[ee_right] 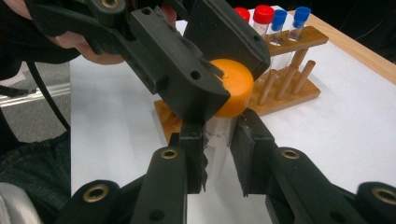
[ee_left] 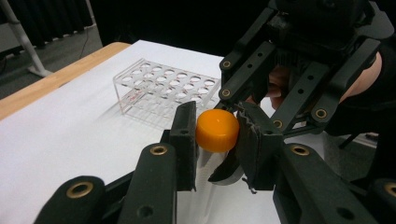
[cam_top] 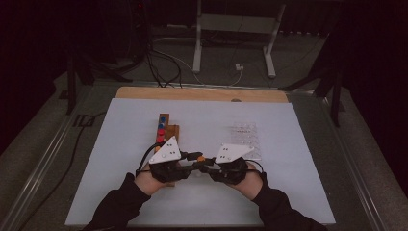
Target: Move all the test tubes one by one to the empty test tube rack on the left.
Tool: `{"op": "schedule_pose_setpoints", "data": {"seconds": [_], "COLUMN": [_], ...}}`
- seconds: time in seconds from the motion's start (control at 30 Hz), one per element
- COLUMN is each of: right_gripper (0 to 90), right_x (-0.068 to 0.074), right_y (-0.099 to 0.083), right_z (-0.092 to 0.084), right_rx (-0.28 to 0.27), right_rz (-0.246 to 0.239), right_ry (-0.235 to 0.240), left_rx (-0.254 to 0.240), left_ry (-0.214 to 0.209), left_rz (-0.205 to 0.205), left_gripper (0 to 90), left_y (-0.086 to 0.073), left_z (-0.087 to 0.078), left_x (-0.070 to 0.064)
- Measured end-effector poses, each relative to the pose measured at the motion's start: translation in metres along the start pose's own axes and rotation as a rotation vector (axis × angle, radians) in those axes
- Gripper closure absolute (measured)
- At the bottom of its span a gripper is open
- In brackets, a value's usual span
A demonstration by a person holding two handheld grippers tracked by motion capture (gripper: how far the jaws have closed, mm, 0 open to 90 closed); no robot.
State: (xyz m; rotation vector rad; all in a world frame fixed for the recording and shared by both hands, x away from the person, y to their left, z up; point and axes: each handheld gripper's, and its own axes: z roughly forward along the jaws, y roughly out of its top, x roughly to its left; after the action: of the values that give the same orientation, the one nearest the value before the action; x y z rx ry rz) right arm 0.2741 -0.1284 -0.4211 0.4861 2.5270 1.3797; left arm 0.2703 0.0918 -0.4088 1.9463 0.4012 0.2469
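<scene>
Two claws meet over the near middle of the white worktop (cam_top: 120, 159), each carried in a person's hand that comes in from the near edge. Between them is a clear tube (ee_right: 219, 135) with an orange cap (ee_left: 217, 130). The right claw (ee_right: 219, 156) is clamped narrow on the tube's clear body, its pads pressing the plastic on both sides. The left claw (ee_left: 215, 135) grips the orange cap, one pad touching each side of it; its jaws have drawn in close around the cap. In the high view the orange cap (cam_top: 200, 158) sits between the left claw (cam_top: 195, 157) and the right claw (cam_top: 208, 161), held just above the sheet.

Just beyond the left hand stands a wooden tube rack (cam_top: 166, 129), with pegs along its lower step. It holds four upright tubes, two with red caps (ee_right: 263, 14) and two with blue caps (ee_right: 302, 13). Beyond the right hand, a clear plastic rack (ee_left: 163, 91) with rows of round holes rests on the sheet, well apart from the wooden one.

At the far edge a strip of bare wooden board (cam_top: 202, 94) shows past the white sheet. Farther off, a white frame (cam_top: 235, 29) stands on the dark floor with cables lying around it.
</scene>
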Motion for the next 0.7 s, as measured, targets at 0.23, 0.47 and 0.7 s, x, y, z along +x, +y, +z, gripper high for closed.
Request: {"op": "schedule_pose_setpoints", "data": {"seconds": [0.23,0.47,0.7], "right_gripper": [73.8,47.8,28.9], "right_x": [-0.001,-0.006,-0.016], "right_y": [-0.001,-0.001,0.001], "right_z": [0.001,-0.003,-0.014], "right_rx": [-0.008,-0.030,-0.089], "right_rz": [0.013,0.040,0.094], "right_ry": [0.008,-0.027,-0.071], "left_rx": [0.008,-0.020,-0.030], "left_ry": [0.003,0.018,0.082], "left_rz": [0.005,-0.005,-0.007], "left_gripper": [71.5,71.6,71.6], "left_y": [0.001,0.005,0.009], "left_z": [-0.001,-0.014,-0.037], "left_x": [0.001,0.006,0.015]}}
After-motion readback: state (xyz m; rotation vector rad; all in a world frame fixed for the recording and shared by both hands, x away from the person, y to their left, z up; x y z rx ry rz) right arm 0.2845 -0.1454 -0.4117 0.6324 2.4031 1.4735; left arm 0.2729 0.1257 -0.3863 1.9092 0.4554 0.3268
